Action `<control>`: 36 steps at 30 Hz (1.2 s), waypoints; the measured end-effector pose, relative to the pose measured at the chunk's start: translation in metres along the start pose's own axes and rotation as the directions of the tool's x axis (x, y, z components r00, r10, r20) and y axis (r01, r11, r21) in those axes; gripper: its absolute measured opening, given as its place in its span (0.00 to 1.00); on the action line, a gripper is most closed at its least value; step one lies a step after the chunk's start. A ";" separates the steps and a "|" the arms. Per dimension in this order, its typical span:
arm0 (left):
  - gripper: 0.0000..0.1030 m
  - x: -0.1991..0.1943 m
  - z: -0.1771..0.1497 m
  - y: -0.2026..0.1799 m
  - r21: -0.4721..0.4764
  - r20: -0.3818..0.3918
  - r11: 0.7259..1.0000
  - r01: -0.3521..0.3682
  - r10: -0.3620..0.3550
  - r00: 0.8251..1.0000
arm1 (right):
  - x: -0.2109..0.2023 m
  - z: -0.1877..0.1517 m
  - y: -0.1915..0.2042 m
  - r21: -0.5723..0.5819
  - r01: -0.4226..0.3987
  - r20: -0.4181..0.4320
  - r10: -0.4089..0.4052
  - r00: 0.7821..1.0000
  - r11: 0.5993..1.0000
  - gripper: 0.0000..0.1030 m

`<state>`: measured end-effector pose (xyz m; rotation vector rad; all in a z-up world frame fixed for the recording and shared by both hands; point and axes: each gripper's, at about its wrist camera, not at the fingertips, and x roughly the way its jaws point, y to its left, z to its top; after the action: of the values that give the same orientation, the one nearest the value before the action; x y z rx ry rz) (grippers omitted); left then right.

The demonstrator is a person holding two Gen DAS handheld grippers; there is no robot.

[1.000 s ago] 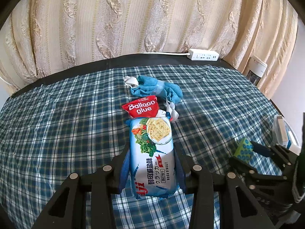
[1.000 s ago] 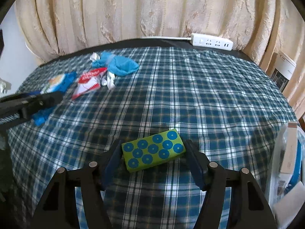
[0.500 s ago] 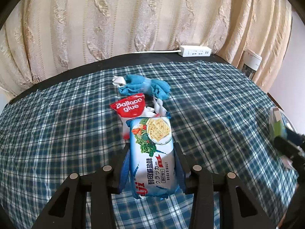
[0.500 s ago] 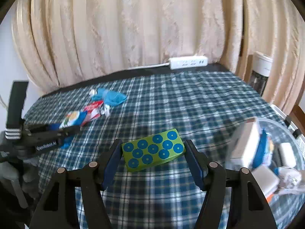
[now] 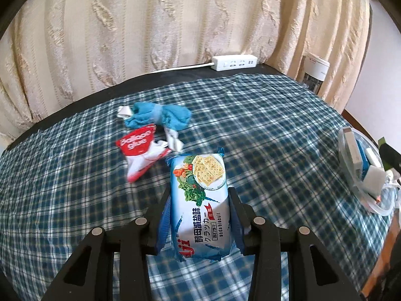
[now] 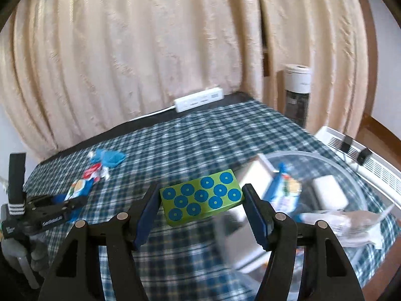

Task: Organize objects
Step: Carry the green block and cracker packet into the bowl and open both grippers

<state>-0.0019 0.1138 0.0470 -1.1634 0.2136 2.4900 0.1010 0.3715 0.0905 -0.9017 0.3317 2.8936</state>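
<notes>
Plaid-covered counter [image 5: 275, 130] lay below as my right fingers [image 6: 200, 198] clamped the green dotted block [image 6: 201, 197], my left fingers [image 5: 198, 213] the biscuit packet [image 5: 200, 200]; next, releasing into the clear bin [image 6: 325, 155] at three o'clock.

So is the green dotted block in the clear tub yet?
Not yet: the green dotted block sits gripped in the right gripper, beside the clear tub.

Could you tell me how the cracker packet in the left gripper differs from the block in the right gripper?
The cracker packet is a soft blue-and-white wrapper with printed pictures; the green block is rigid, with blue dots. The packet lies lengthwise along the left gripper; the block sits crosswise in the right gripper. Both are clamped clear of the table.
</notes>
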 end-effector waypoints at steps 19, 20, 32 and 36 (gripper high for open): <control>0.43 0.004 0.010 -0.054 0.070 -0.012 0.997 0.027 -0.026 1.000 | 0.006 0.004 -0.102 0.251 0.115 0.007 -0.121 0.993 0.961 0.72; 0.43 0.005 0.011 -0.057 0.074 -0.012 0.997 0.028 -0.027 1.000 | 0.005 0.003 -0.104 0.255 0.116 0.010 -0.123 0.992 0.960 0.73; 0.43 0.003 0.022 -0.100 0.143 -0.009 0.986 0.084 -0.083 0.996 | -0.014 0.005 -0.110 0.268 0.087 0.073 -0.111 0.991 0.960 0.73; 0.43 -0.001 0.029 -0.123 0.179 0.002 0.977 0.113 -0.115 0.993 | -0.024 0.008 -0.110 0.269 0.070 0.110 -0.102 0.989 0.961 0.73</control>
<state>0.0273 0.2344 0.0695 -1.0563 0.3496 2.3239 0.1331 0.4799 0.0905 -0.6732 0.6328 2.7221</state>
